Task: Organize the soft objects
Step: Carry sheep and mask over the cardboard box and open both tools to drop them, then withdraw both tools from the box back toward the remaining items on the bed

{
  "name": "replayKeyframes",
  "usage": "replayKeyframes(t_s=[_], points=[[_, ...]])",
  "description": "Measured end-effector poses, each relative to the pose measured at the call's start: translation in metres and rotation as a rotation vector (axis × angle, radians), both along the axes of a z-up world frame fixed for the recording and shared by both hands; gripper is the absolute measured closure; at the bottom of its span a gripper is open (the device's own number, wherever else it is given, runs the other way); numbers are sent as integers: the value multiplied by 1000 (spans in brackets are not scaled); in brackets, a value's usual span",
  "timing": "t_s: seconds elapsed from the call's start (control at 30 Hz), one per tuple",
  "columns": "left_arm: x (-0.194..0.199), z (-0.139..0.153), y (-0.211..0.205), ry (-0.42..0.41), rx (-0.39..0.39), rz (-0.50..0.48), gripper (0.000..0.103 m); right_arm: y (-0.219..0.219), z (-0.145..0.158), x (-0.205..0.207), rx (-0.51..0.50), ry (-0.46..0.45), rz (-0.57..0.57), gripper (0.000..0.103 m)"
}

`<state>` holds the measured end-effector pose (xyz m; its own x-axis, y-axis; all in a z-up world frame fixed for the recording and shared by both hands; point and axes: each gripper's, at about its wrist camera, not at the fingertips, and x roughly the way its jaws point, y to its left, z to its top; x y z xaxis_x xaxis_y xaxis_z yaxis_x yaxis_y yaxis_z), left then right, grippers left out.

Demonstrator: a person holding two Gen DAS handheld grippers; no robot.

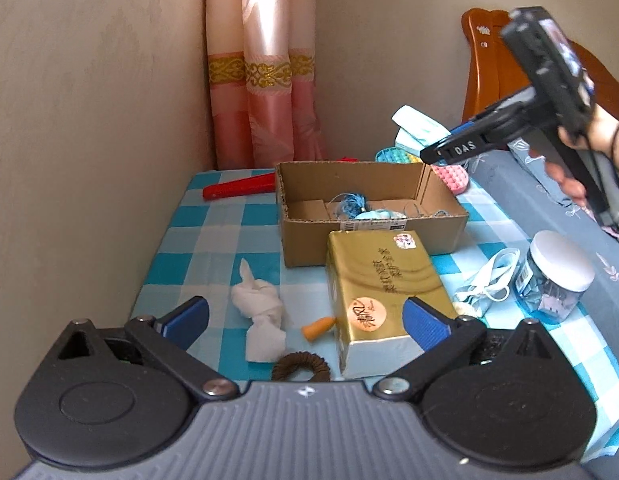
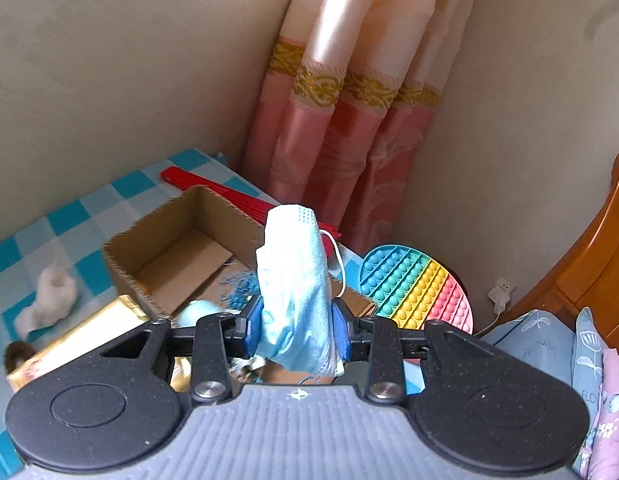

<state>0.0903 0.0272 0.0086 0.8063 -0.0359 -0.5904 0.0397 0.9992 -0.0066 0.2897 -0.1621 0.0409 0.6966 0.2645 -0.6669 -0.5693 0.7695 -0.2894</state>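
Observation:
My right gripper (image 2: 296,330) is shut on a light blue face mask (image 2: 295,280), held in the air beside the open cardboard box (image 2: 177,256); the left wrist view shows that gripper (image 1: 437,152) with the mask (image 1: 417,128) past the box's far right corner. My left gripper (image 1: 305,322) stands wide open low over the checked cloth, nothing between its pads. In front of it lie a knotted white tissue (image 1: 259,312), an orange earplug (image 1: 319,326) and a brown hair tie (image 1: 301,368). The box (image 1: 369,216) holds blue tassel thread and a pale blue item.
A gold tea box (image 1: 383,296) lies in front of the cardboard box. Another mask (image 1: 485,284) and a white-lidded clear jar (image 1: 555,276) sit to the right. A red folded fan (image 1: 239,188) lies behind the box, a rainbow pop-it pad (image 2: 417,288) at the table's far end. Wall and curtain close the back.

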Motion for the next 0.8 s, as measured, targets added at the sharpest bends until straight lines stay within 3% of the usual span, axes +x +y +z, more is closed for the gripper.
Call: replayKeyframes(t_s=[0.03, 0.1, 0.17, 0.23, 0.57, 0.8], points=[[0, 0, 1, 1, 0, 3, 1, 1, -2, 5, -5, 5, 1, 61], [0, -1, 2, 6, -1, 9, 1, 4, -7, 13, -14, 5, -12, 50], [-2, -2, 4, 9, 3, 15, 1, 4, -9, 16, -3, 6, -27, 24], [-3, -3, 5, 13, 5, 17, 1, 3, -8, 15, 20, 0, -32, 13], [-9, -7, 13, 18, 16, 37, 1, 0, 7, -29, 79, -3, -5, 1], [-14, -18, 19, 46, 20, 43, 1, -11, 13, -72, 124, -7, 24, 0]])
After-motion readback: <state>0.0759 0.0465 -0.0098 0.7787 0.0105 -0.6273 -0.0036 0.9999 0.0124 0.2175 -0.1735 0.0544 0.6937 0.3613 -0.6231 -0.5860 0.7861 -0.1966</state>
